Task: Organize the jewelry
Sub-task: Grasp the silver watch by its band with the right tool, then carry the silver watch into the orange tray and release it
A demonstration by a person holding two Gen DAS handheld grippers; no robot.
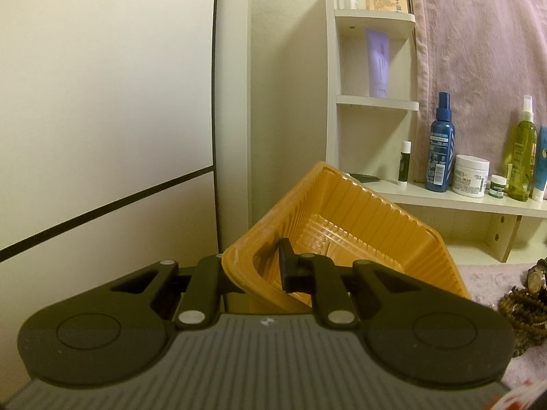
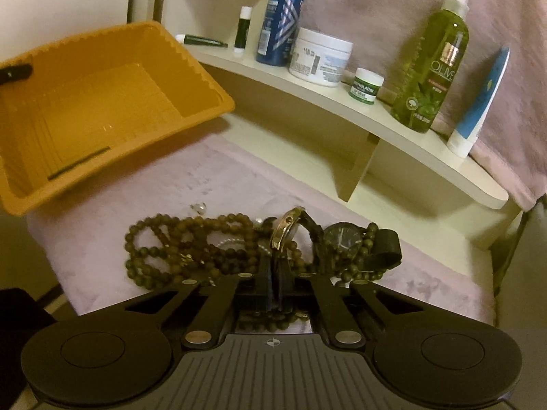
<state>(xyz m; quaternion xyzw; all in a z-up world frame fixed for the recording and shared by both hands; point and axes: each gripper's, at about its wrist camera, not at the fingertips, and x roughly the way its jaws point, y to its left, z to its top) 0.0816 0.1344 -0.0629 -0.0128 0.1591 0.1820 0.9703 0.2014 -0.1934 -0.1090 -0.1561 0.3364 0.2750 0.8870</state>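
Observation:
My left gripper is shut on the near wall of the orange plastic tray, one pad inside it, and holds it tilted above the table. In the right wrist view the tray hangs at the upper left, with nothing I can make out inside. A tangle of brown bead strands, an upright gold watch and a black watch lie on the pink cloth. My right gripper sits in the pile, shut on the gold watch's band.
A small clear bead lies loose behind the pile. The low shelf behind carries a blue spray bottle, a white cream jar, a small green jar, an olive bottle and a blue tube. A pink towel hangs behind.

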